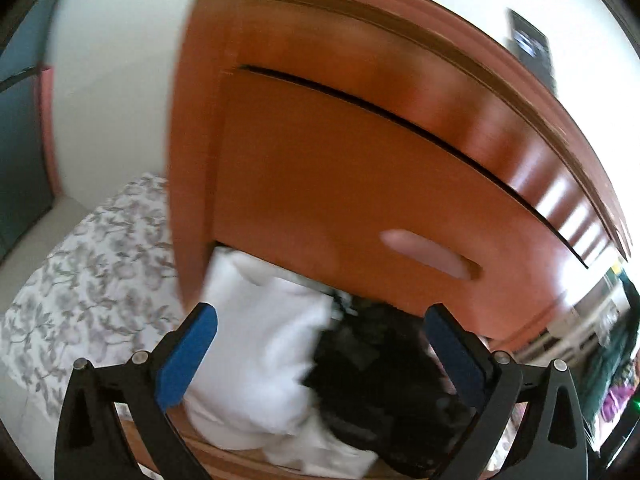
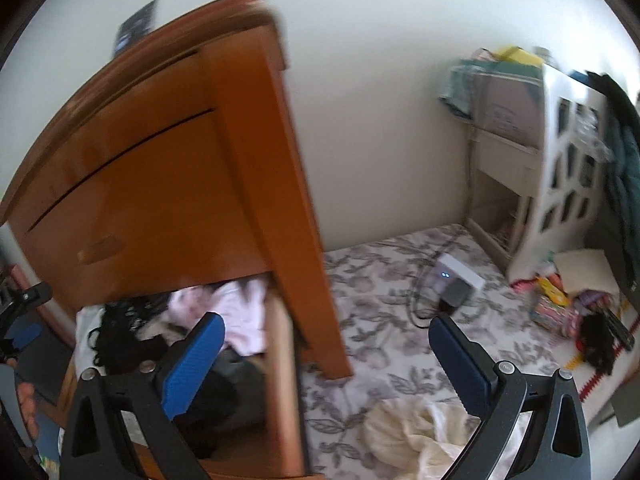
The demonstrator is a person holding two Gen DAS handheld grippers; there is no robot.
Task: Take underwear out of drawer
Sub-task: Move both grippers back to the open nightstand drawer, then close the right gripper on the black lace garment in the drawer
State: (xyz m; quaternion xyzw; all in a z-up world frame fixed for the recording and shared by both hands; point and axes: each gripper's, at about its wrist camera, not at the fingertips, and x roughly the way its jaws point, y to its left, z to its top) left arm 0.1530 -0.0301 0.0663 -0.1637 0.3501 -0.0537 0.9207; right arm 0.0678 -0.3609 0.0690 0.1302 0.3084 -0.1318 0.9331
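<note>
Plainly, both jaws stand spread wide, gripping nothing. Between the left gripper (image 1: pixel 320 344) fingers, white and black underwear (image 1: pixel 260 352) fills the open drawer (image 2: pixel 280 380). Ahead of the right gripper (image 2: pixel 326 354), a cream garment (image 2: pixel 416 428) lies on floral bedding (image 2: pixel 380 288).

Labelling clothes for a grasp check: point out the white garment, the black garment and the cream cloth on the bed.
white garment (image 1: pixel 256 344), left wrist view, middle of fabric.
black garment (image 1: pixel 380 364), left wrist view, middle.
cream cloth (image 2: pixel 416 428), right wrist view, crumpled centre.
</note>
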